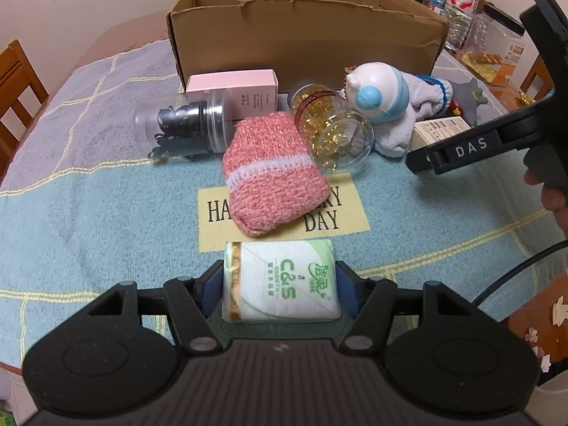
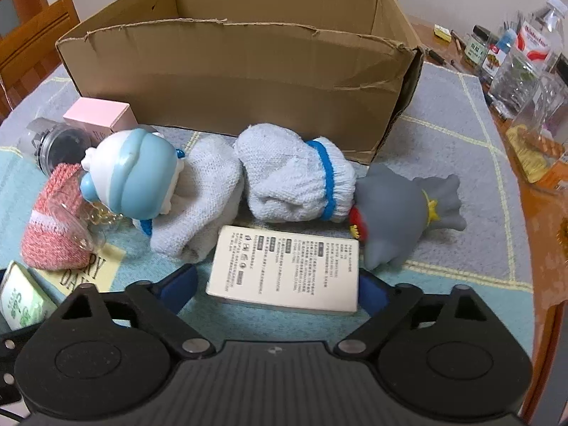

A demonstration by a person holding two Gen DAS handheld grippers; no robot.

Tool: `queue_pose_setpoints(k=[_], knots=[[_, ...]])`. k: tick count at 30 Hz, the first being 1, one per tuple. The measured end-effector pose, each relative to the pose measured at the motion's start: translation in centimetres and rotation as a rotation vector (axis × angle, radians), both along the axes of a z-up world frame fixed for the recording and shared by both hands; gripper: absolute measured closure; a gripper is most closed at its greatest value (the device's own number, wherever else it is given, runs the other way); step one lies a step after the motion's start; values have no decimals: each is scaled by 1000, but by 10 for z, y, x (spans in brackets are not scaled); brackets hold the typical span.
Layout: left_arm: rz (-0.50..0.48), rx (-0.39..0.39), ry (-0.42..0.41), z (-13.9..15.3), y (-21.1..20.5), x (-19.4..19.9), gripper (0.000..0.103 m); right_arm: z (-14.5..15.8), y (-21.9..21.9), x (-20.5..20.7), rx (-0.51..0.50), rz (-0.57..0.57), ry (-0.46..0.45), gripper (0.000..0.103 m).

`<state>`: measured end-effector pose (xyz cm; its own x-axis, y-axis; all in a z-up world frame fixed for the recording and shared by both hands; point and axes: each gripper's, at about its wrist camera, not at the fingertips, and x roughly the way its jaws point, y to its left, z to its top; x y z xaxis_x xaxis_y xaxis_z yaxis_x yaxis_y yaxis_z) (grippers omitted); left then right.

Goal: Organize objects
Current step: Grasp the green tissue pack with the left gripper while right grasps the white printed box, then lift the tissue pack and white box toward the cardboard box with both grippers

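My left gripper (image 1: 280, 285) is shut on a green-and-white tissue pack (image 1: 284, 280), its blue pads touching both sides. The pack also shows in the right wrist view (image 2: 21, 298). My right gripper (image 2: 278, 284) is open around a white printed box (image 2: 287, 269) that lies on the cloth, with a gap at the left pad. An open cardboard box (image 1: 305, 35) stands at the back. In front of it lie a pink knitted sock (image 1: 273, 174), a jar of yellow capsules (image 1: 333, 131), a jar of black hair ties (image 1: 184, 127), a pink carton (image 1: 234, 88), a blue-white figurine (image 1: 380, 92), pale blue socks (image 2: 294, 177) and a grey toy (image 2: 401, 209).
The table has a blue-grey cloth (image 1: 88, 195) with a yellow "HAPPY DAY" patch. Bottles and clear containers (image 2: 525, 71) crowd the right edge. Wooden chairs (image 1: 17, 81) stand at the left. My right gripper body (image 1: 497, 142) reaches in from the right in the left wrist view.
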<state>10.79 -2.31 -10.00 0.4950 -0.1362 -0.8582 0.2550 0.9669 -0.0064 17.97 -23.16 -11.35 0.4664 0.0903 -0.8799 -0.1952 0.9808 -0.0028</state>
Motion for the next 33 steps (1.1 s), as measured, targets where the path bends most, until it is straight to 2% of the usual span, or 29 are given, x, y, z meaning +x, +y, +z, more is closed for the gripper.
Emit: queue_pose_setpoints(k=[5,14,19,25,33], knots=[[2,-1,5,0,0,1,39,-2,1,0,-3,-1,-1,18],[-12,-9,23,14,-3,1,39,12,-4,-5,5,34,21,19],[-29,-34,22,39,-2,2,40,34,-9,-12,14,66,14,19],[-64,-36,-35,77,-6,10,40,65,-14,-12,47,104,-15,19],[-57,-66,-130,115,-14,51,39,102,-12,1,61,138,-99,18]])
